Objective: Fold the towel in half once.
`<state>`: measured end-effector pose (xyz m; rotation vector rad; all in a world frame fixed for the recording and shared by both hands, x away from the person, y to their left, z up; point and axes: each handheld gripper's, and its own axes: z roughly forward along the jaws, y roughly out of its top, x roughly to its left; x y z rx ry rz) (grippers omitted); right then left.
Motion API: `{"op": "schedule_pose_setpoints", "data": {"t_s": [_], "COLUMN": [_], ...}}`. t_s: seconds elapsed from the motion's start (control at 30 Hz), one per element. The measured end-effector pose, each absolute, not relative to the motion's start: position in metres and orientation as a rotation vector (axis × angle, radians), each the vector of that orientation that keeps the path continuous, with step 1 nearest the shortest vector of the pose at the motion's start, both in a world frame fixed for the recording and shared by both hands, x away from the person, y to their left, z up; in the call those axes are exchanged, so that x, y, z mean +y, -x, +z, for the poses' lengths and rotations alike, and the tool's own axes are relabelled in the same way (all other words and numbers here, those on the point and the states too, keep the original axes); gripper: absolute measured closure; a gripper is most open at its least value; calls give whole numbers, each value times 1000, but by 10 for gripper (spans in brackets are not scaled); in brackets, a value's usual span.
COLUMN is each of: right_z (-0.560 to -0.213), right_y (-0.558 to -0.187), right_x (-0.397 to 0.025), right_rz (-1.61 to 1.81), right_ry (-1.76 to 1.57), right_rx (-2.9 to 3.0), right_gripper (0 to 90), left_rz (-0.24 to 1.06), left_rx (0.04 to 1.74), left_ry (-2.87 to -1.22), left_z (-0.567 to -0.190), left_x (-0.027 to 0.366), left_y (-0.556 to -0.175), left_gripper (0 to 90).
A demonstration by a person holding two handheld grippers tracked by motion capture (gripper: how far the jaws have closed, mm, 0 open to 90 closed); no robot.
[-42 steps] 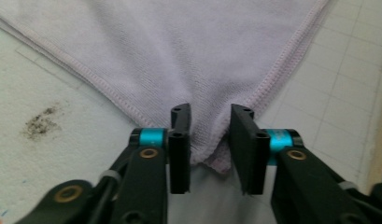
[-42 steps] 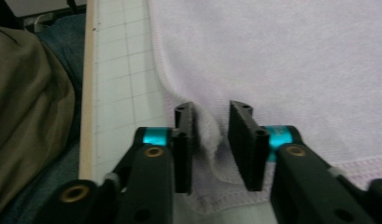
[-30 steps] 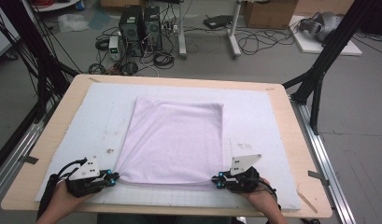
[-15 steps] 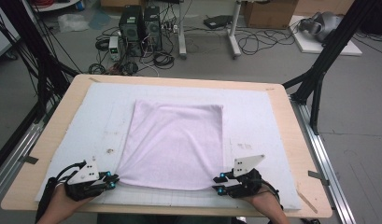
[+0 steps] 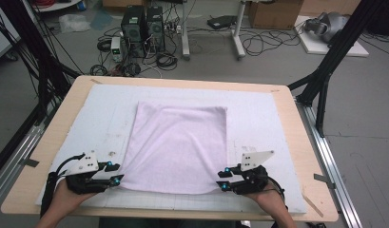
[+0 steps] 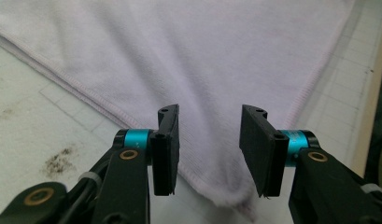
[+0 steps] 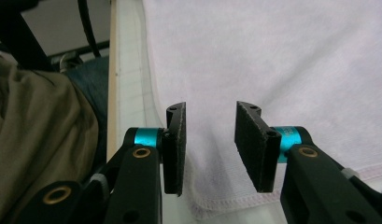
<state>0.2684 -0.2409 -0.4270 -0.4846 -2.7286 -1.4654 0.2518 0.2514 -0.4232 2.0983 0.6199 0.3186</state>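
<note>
1. A pale pink towel (image 5: 178, 147) lies flat and smooth on the table's white mat (image 5: 268, 118), nearer the near edge.
2. The left gripper (image 5: 117, 174) is spread over the towel's near-left corner.
3. The right gripper (image 5: 222, 179) is spread over its near-right corner.

1. Left gripper (image 5: 117, 173): black frame, grey three-cornered plate on top with small dark holes, blue-lit spots near the tips, black cable trailing back.
2. Seen closer in the left gripper view (image 6: 209, 144): two flat black rectangular jaws with coarse pads, teal collars behind each, brass-coloured rivets on black linkage arms, small screw holes at the jaw tops.
3. Right gripper (image 5: 223, 179): same black build, grey plate, blue spots, black cable.
4. Right gripper view (image 7: 209, 144): matching black jaws, teal collars, brass rivets.
5. Khaki garment and blue denim (image 7: 88, 77) worn.
</note>
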Motion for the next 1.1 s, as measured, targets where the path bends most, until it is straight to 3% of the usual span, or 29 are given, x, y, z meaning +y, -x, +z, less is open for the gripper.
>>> {"op": "schedule_pose_setpoints", "data": {"t_s": [0.2,0.5,0.83,1.1], "right_z": [-446,-417,-393,-383], "right_y": [-265,-294,-367,-448], "right_x": [-235,-241,-243,-253], "right_rz": [-1288,-1372,-1434,-1389], "right_ry": [447,548,710,940], "right_rx": [-2752,-2778,-2831,-2846], "right_gripper": [691,631,622,570], "left_rz": [316,306,286,293], "left_rx": [627,638,661,683], "left_ry": [-2078,-2087,-2079,-2045], "left_z": [-421,-420,-420,-415], "left_x": [251,245,237,230], "left_y": [-258,-267,-292,-317], "left_gripper": [570,548,532,520]}}
